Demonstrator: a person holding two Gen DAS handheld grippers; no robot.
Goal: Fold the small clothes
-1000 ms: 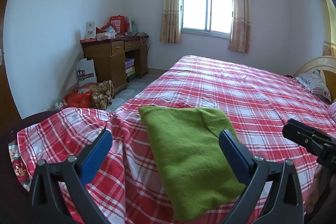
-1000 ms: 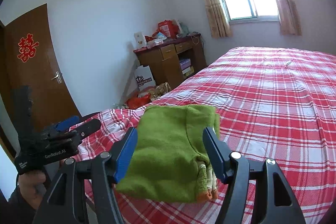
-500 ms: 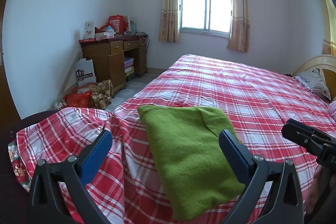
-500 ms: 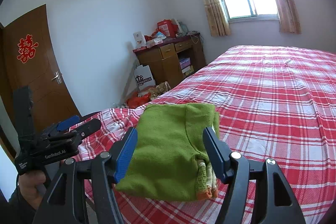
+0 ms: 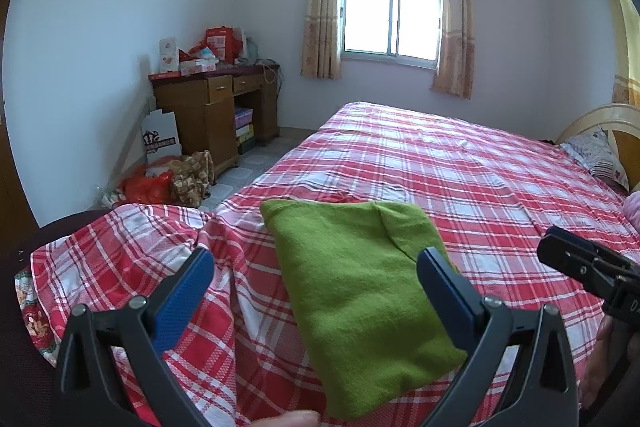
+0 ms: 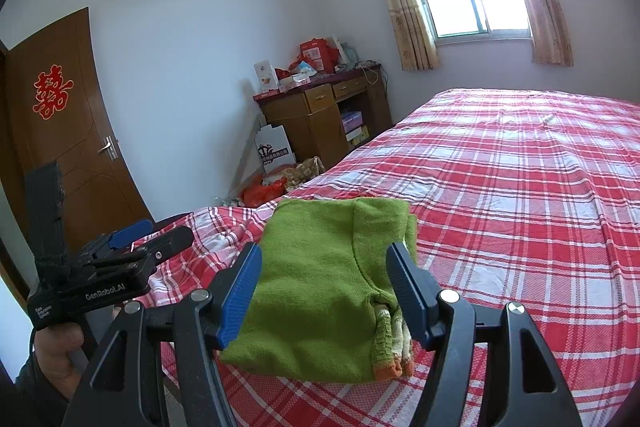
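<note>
A small green garment (image 5: 360, 279) lies folded into a thick rectangle near the front corner of the bed, on the red plaid sheet (image 5: 460, 167). My left gripper (image 5: 316, 259) hovers just in front of it, jaws open, blue pads apart with nothing pressed between them. In the right wrist view the same green garment (image 6: 312, 291) shows a striped, orange-edged cuff (image 6: 390, 351) at its near right corner. My right gripper (image 6: 324, 251) stands open over it, its pads to either side of the fold without squeezing it. A hand (image 6: 56, 351) holds the left gripper's handle.
A wooden desk (image 5: 212, 107) piled with boxes stands by the left wall, with bags (image 5: 168, 183) on the floor beside it. A pillow (image 5: 596, 155) and headboard are at the far right. A brown door (image 6: 60, 131) is behind on the left.
</note>
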